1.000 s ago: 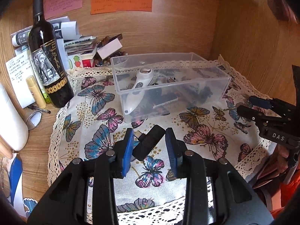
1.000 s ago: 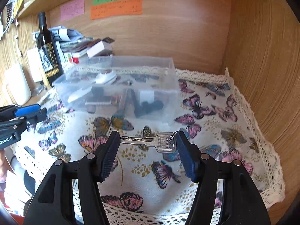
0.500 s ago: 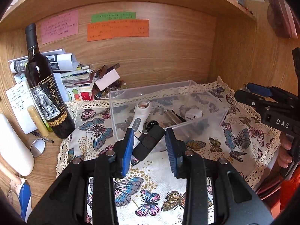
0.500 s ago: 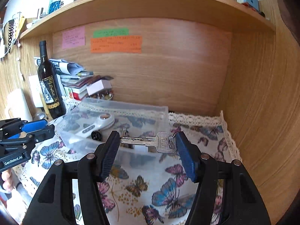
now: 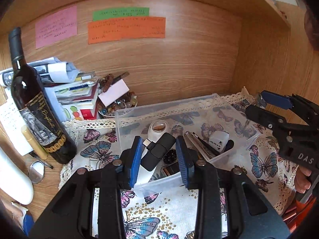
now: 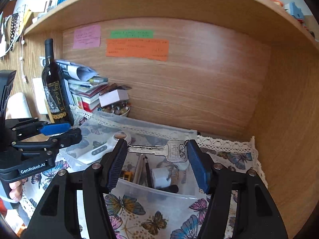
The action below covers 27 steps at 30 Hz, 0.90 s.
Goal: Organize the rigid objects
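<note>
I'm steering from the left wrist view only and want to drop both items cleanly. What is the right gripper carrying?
Observer: The right gripper is shut on a silver key, held end to end between its pads, blade tip on one and ring end on the other.
Operator: Is the key over the bin?
Observer: It appears to be; the clear bin lies directly behind and below it in the right wrist view.
Operator: What sits under the key?
Observer: A pen and a small white block lie in the bin beneath it.
Operator: Does my left gripper show there?
Observer: Yes, the left gripper shows at the left edge, beside the bin's left end.
</note>
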Available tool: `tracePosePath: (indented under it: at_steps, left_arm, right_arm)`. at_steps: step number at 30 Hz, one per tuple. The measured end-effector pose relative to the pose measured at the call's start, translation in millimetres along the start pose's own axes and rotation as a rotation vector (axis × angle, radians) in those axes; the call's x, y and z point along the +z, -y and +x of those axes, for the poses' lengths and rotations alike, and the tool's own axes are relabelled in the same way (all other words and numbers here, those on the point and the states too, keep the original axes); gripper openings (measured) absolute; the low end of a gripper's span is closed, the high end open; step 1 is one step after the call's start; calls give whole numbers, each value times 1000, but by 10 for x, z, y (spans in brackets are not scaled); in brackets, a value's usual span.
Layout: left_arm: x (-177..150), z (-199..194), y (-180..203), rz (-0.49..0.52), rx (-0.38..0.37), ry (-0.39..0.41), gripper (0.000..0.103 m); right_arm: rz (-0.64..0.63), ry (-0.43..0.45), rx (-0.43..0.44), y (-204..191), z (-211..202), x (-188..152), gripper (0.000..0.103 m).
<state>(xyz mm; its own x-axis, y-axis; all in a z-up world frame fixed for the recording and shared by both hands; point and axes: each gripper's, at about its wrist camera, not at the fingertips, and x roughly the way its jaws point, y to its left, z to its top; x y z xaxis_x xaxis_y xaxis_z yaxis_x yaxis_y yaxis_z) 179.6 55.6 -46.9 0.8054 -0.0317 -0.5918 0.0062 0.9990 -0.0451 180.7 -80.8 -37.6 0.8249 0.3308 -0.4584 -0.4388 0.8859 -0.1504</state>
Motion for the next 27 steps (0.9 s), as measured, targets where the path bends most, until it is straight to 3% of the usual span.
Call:
tracePosePath:
  at_steps: [10,18,27]
  left_arm:
    - [-44,398,-7,-1,-28,-91,34]
    - [-57,525,-7,-3,-24,-123,35]
    - [-43,327,-5,-16,-29,-74,57]
  right_arm:
    - [-13,-163,42,-143,570,-150,59]
    - [-5,-206,33,-155,732,-222,59]
    - [-9,-169,31,-157,546,-166,64]
